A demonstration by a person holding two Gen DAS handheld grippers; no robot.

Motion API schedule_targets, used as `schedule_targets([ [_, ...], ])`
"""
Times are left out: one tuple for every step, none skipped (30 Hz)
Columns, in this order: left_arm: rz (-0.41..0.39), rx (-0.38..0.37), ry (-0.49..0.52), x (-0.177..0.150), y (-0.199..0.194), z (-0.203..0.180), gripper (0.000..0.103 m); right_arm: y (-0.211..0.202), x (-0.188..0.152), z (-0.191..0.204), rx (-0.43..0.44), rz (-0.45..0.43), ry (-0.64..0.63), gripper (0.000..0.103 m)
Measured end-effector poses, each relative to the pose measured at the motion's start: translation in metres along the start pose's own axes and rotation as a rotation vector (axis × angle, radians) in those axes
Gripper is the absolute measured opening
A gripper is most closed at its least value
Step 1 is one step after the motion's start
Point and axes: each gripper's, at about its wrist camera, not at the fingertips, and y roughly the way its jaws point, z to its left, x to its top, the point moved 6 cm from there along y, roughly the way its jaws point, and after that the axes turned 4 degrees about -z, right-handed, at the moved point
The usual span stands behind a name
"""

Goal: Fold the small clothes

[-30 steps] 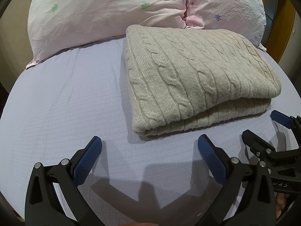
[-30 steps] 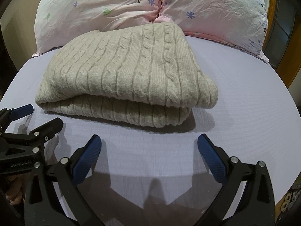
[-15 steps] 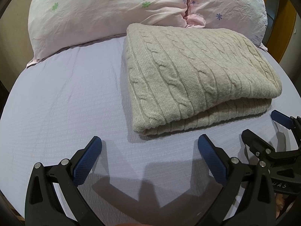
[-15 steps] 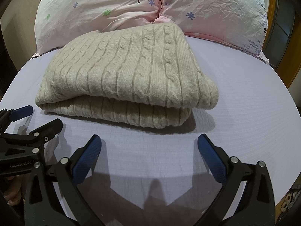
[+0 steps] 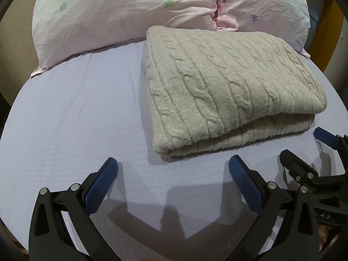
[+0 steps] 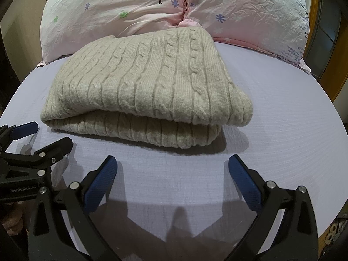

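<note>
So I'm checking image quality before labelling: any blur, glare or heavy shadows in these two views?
Left wrist: sharp, no glare; fisheye bends the bed edge, dark corners; the left gripper casts a hard shadow toward the camera. Right wrist: equally sharp; the sweater shades the sheet beneath its fold, and the right gripper casts a similar shadow.

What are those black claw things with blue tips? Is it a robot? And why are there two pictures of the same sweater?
No robot here. A person holds a grabber tool in each hand, and each tool carries a camera looking out past its own two fingers. One picture comes from the left gripper, the other from the right gripper. That is why each picture also shows the other tool at its edge. On the bed sheet lies a grey sweater, folded into a neat stack, with pink pillows behind it. Both grippers are open and hold nothing; they hover in front of the sweater without touching it.
</note>
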Motion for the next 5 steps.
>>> schedule_targets([
  [-0.001,0.0,0.0,0.0,0.0002,0.0003,0.102,0.0001,0.0001,0.0,0.0,0.0,0.0,0.101],
  [-0.002,0.001,-0.001,-0.0003,0.0002,0.0004,0.102,0.0004,0.0007,-0.0001,0.0,0.0,0.0,0.101],
  [-0.002,0.001,-0.001,-0.0005,0.0001,0.0006,0.102,0.0,-0.0001,0.0001,0.0,0.0,0.0,0.101],
  [-0.003,0.001,-0.001,-0.0009,-0.0001,0.0006,0.102,0.0,-0.0001,0.0002,0.0,0.0,0.0,0.101],
  [-0.003,0.001,-0.001,-0.0009,-0.0001,0.0006,0.102,0.0001,0.0001,0.0002,0.0,0.0,0.001,0.101],
])
